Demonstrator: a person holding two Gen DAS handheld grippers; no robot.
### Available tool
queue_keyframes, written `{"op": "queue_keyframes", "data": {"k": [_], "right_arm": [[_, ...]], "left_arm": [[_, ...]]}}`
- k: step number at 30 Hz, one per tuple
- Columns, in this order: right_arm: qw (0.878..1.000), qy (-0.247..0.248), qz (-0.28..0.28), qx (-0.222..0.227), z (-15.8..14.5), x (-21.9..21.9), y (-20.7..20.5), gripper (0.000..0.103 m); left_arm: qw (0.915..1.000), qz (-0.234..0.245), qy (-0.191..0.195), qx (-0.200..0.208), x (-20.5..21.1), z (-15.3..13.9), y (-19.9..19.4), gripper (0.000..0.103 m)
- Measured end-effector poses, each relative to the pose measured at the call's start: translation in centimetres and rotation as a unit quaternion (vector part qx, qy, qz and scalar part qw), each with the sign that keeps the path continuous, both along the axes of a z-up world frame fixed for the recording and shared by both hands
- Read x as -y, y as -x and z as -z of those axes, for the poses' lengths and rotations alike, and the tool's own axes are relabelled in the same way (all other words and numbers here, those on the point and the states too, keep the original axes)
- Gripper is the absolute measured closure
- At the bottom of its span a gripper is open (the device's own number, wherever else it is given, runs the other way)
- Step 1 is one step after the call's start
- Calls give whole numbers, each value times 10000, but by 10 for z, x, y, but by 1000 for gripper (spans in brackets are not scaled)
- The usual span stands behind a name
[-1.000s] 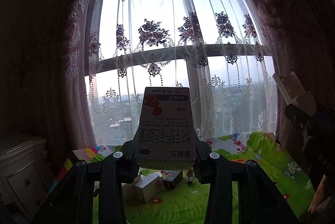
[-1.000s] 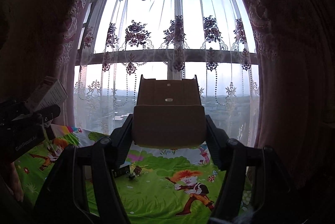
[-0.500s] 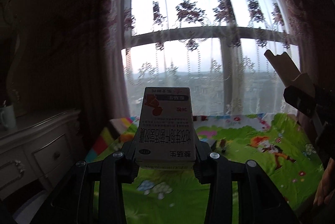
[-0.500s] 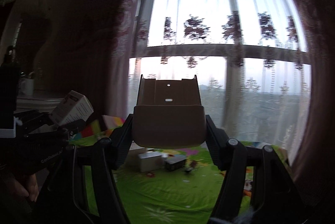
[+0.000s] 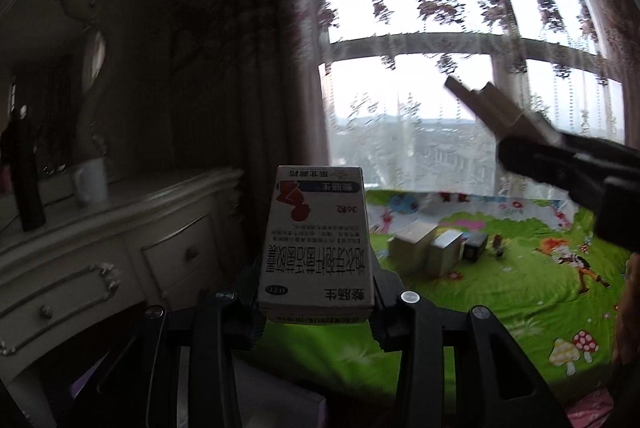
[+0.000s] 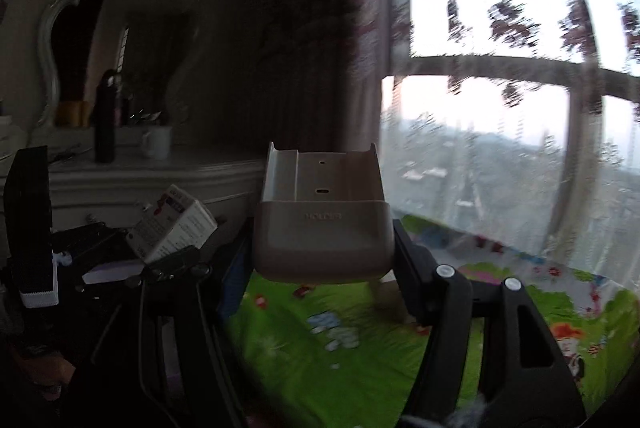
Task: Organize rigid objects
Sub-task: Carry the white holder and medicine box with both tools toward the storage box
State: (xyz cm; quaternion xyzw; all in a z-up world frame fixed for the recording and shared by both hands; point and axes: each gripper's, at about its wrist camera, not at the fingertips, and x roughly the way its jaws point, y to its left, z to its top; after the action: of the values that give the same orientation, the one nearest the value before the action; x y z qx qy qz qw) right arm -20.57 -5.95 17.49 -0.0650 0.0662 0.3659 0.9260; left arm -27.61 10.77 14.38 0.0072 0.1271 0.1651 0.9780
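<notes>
Left tool clamped on medicine box, held upright, airborne. Right tool clamped on beige plastic holder, likewise airborne. Judged: both carried toward white dresser. Advised: grips kept firm, mug and dark bottle cleared.

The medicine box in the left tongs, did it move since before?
Yes. The medicine box has swung left: it stood against the window before, and now sits beside the white dresser.
</notes>
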Motion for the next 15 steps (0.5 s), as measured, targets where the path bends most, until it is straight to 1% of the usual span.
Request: {"op": "queue_keyframes", "data": {"k": [3, 5, 8, 11, 15], "right_arm": [[9977, 203, -484, -433, 10, -28, -2, 36], [9948, 363, -722, -620, 16, -45, -1, 36], [9921, 604, -918, -611, 21, -64, 5, 36], [9888, 812, -1120, -561, 22, -82, 6, 36], [9823, 1092, -1416, -562, 27, -104, 17, 36]], "left_arm": [[9996, -229, 100, -149, -17, 8, 12, 61], [9986, -386, 256, -257, -30, 16, 21, 61], [9958, -593, 520, -457, -48, 30, 33, 61], [9911, -814, 826, -652, -67, 46, 42, 61], [9855, -1083, 974, -864, -84, 56, 45, 61]]}}
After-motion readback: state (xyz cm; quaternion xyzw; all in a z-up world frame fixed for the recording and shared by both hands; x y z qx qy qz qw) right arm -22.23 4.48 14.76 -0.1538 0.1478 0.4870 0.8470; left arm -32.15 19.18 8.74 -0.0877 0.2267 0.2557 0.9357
